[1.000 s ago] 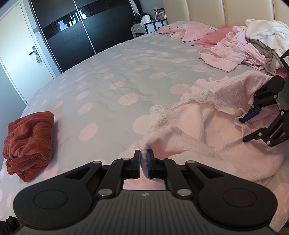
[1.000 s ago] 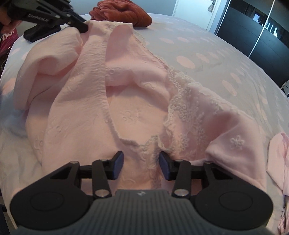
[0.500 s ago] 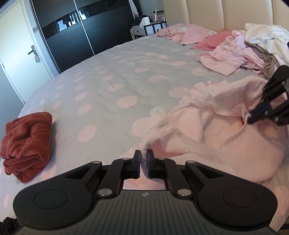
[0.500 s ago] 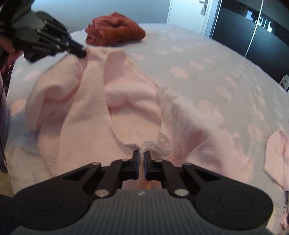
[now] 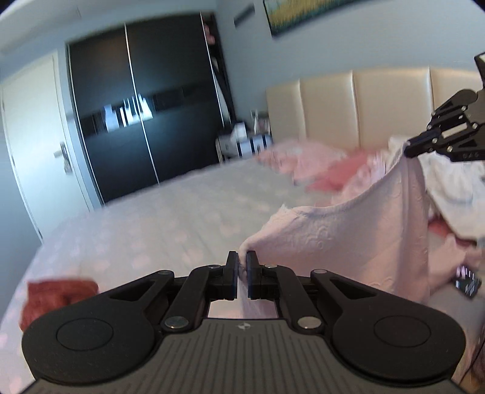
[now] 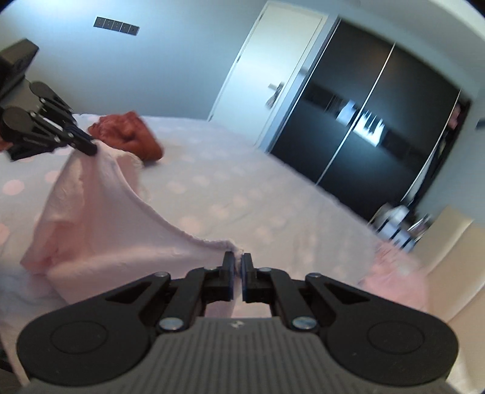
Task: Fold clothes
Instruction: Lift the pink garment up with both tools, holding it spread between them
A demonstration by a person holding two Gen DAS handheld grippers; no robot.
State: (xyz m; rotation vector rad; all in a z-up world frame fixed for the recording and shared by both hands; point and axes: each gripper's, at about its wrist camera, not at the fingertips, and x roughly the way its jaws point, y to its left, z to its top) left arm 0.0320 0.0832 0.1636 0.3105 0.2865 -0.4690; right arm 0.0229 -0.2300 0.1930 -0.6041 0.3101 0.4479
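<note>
In the left wrist view, the folded rust-red towel (image 5: 57,298) lies at the far left on the dotted bed (image 5: 169,218). At centre the left gripper (image 5: 241,266) has its fingers clamped on an edge of the pale pink garment (image 5: 348,239), with cloth pinched between the pads. The garment hangs as a sheet up to the right, where the right gripper (image 5: 409,150) holds its other corner in front of the cream headboard (image 5: 363,106). Only this view shows the headboard, the heap of pink and white laundry (image 5: 448,194) behind the garment, and a framed picture (image 5: 303,12) on the wall.

In the right wrist view, the left gripper (image 6: 92,149) appears at the left, pinching the garment (image 6: 100,218) near the red towel (image 6: 130,136). The cloth sags in a curve down to the right gripper (image 6: 237,263) at centre, whose fingers are closed on the hem. Only this view shows how the garment's lower part bunches on the bed (image 6: 242,188) at the left, and a wall vent (image 6: 116,25). Both views take in the dark wardrobe (image 6: 363,121) and the white door (image 6: 272,60).

A second ago the garment lay crumpled flat on the bed, with the right fingers open on either side of the lace neckline. They have since closed on it, and both grippers have risen, so the garment now hangs stretched between them above the bed. The now frames are motion-blurred.
</note>
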